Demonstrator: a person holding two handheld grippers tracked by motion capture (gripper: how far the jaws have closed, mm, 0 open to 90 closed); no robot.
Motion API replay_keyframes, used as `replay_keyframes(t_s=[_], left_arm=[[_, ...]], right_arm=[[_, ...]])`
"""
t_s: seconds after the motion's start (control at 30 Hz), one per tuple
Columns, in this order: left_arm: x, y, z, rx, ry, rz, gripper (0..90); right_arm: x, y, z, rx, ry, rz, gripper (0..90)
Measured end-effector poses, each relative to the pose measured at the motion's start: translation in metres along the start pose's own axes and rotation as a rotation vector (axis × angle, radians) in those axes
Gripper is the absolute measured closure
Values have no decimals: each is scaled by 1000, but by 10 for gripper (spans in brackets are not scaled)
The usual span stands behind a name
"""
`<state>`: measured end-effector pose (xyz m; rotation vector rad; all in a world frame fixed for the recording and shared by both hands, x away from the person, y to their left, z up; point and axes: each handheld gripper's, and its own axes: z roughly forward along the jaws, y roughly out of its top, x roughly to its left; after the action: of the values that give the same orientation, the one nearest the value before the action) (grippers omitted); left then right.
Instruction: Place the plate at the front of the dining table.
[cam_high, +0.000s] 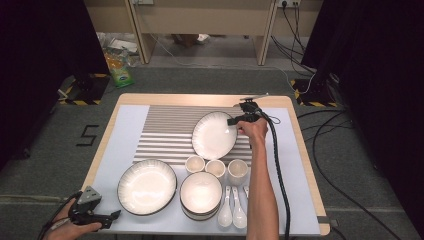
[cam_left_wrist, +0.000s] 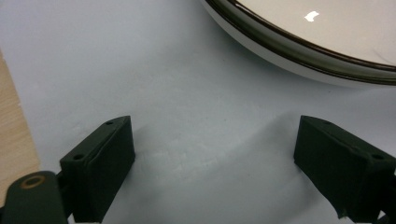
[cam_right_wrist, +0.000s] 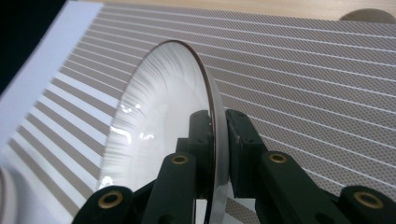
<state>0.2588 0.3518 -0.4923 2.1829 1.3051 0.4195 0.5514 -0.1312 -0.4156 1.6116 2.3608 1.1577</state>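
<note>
1. The right gripper (cam_high: 235, 120), a black two-jaw tool with a thick black cable, is clamped on the rim of a round, glossy cream ceramic plate with a thin dark edge (cam_high: 214, 135).
2. In the right gripper view the plate (cam_right_wrist: 159, 121) stands tilted on edge, its rim pinched between the two black pads (cam_right_wrist: 203, 135), one on each face.
3. The plate is held over a grey-and-white striped mat (cam_high: 167, 132) at the far middle of the table; whether its lower edge touches the mat cannot be told.
4. The left gripper (cam_high: 112, 216) rests at the table's near left corner on a pale blue-grey sheet (cam_high: 127, 125), its jaws spread wide with nothing between them.
5. In the left gripper view the sheet (cam_left_wrist: 187, 93) lies bare between the pads, with a second dark-rimmed cream plate (cam_left_wrist: 299, 42) just beyond.
6. That second plate (cam_high: 146, 186) sits near front left, beside a stack of cream bowls (cam_high: 200, 195).
7. Three small cream cups (cam_high: 216, 168) stand in a row behind the bowls.
8. White ceramic spoons (cam_high: 231, 207) lie to the right of the bowls.
</note>
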Motion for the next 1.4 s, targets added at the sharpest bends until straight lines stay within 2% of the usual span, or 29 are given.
replay_keyframes(t_s=[0.03, 0.07, 0.1, 0.27, 0.57, 0.6, 0.73, 0.9, 1.23, 1.4], left_arm=[[0, 0, 0, 0, -1, -1, 111], [0, 0, 0, 0, 0, 0, 111], [0, 0, 0, -1, -1, -1, 111], [0, 0, 0, 0, -1, -1, 110], [0, 0, 0, -1, -1, -2, 111], [0, 0, 0, -1, -1, -2, 110], [0, 0, 0, 1, 0, -1, 110], [0, 0, 0, 0, 1, -2, 110], [-1, 0, 0, 0, 4, -2, 110], [-1, 0, 0, 2, 5, -3, 110]], right_arm=[[0, 0, 0, 0, 0, 0, 814], [-1, -2, 0, 21, -31, -21, 825], [-1, -3, 1, 30, -42, -27, 825], [-4, -5, 1, 31, -42, -31, 825], [-3, -6, 3, 56, -92, -51, 799], [-5, -8, 4, 69, -107, -40, 789], [-11, -14, 7, 68, -104, -22, 776], [-19, -21, 11, 94, -119, 4, 748], [-19, -23, 12, 107, -139, -9, 740], [-23, -29, 14, 106, -134, 9, 724]])
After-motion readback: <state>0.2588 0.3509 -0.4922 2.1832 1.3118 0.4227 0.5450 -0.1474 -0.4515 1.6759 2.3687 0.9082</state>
